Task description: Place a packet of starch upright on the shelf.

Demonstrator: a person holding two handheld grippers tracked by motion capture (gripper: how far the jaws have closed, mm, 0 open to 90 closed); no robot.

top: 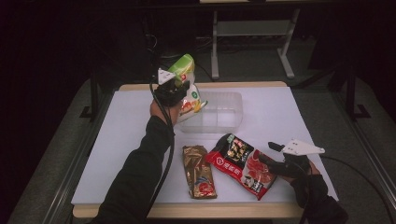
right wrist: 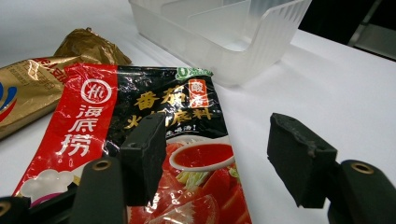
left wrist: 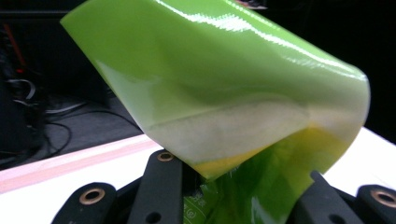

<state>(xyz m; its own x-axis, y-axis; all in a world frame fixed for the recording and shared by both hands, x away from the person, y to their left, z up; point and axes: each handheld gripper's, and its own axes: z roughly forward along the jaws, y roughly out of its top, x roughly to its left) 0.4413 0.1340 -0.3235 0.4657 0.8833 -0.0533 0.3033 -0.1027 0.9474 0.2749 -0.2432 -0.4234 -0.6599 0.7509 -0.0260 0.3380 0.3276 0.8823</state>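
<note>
Above the near-left corner of the clear plastic bin [top: 219, 112], the left claw [top: 175, 88] is clamped on a glossy lime-green packet [top: 187, 86] with white and yellow panels, held off the table [top: 289, 116]. Its lower end is cut off between the jaws in the left gripper view, and its print is too small to read. Counted: 3 packets, 1 bin, 2 claws. The gold packet [top: 198, 171] and the red-and-black soup-base packet [top: 240, 165] lie flat, side by side. The right claw [right wrist: 215, 158] stands wide, perhaps just over the red packet's edge, gripping nothing.
</note>
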